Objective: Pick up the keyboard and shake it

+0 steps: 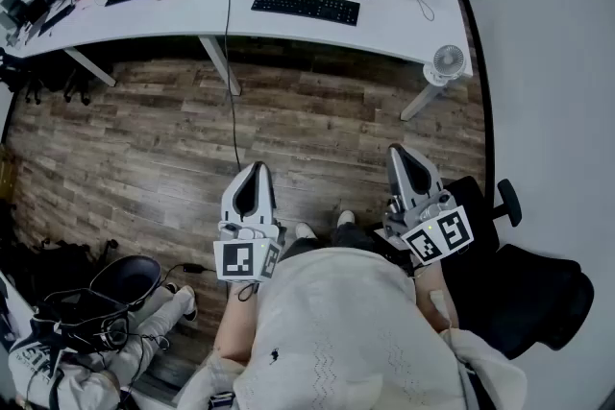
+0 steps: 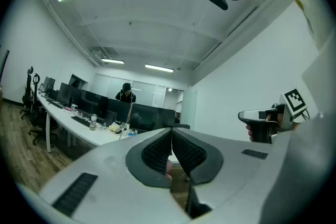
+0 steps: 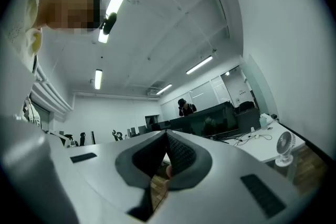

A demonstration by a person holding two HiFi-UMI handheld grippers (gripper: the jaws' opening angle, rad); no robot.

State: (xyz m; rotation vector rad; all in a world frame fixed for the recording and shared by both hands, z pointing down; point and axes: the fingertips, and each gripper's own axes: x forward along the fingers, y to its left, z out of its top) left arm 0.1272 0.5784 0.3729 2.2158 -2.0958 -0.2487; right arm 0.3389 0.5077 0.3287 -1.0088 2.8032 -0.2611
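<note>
The black keyboard (image 1: 306, 6) lies flat on the long white desk (image 1: 404, 24) at the top of the head view, in front of a dark monitor. Both grippers hang close to the person's waist over the wooden floor, well short of the desk. My left gripper (image 1: 256, 170) points toward the desk with its jaws together and nothing between them; the same shows in the left gripper view (image 2: 171, 131). My right gripper (image 1: 402, 154) is level beside it, its jaws also meeting at the tip (image 3: 167, 134), empty.
A small white fan (image 1: 448, 62) stands at the desk's right end. A cable (image 1: 233, 110) hangs from the desk to the floor. A black office chair (image 1: 524, 288) is at my right, another chair (image 1: 125, 278) with bags at lower left. A person (image 2: 126, 93) stands behind the monitors.
</note>
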